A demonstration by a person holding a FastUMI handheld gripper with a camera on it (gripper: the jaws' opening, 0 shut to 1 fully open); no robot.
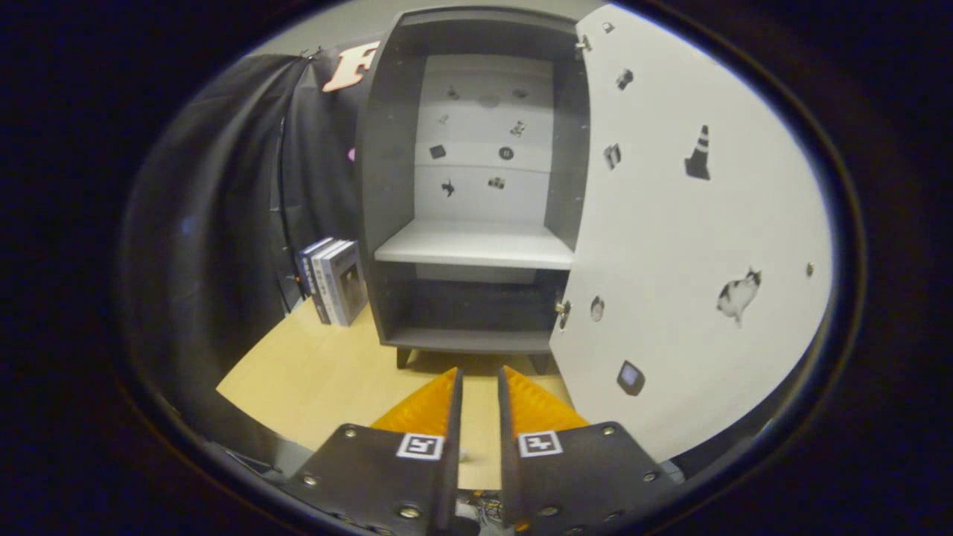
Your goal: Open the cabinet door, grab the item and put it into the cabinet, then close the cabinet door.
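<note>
Standing open now, the cabinet door (692, 246) swings out to the right of the gripper (480, 391), so the first part of the task looks done. The fingers are close together with only a thin gap between them, and nothing is held in that gap. They point over the wooden table (313, 380) toward the cabinet (387, 186), which stands a little ahead of them on short legs.

I judge the step in hand to be fetching the item. To do it well, the person should turn the gripper away from the cabinet, find the item, and spread the fingers before coming near it. The open door is near the right side of the fingers, so a turn to the left seems safer. A bump there could swing the door shut again.

The item itself I cannot identify from here. The only loose things I see are some books (335, 281), standing upright on the table just beside the left wall of the cabinet. Whether they are the item I cannot tell.

Inside the cabinet, the white shelf (476, 246) carries nothing. The lower compartment (476, 305) under it is dark, and I see nothing in it. Small stickers are on the back panel and on the inner face of the door.
</note>
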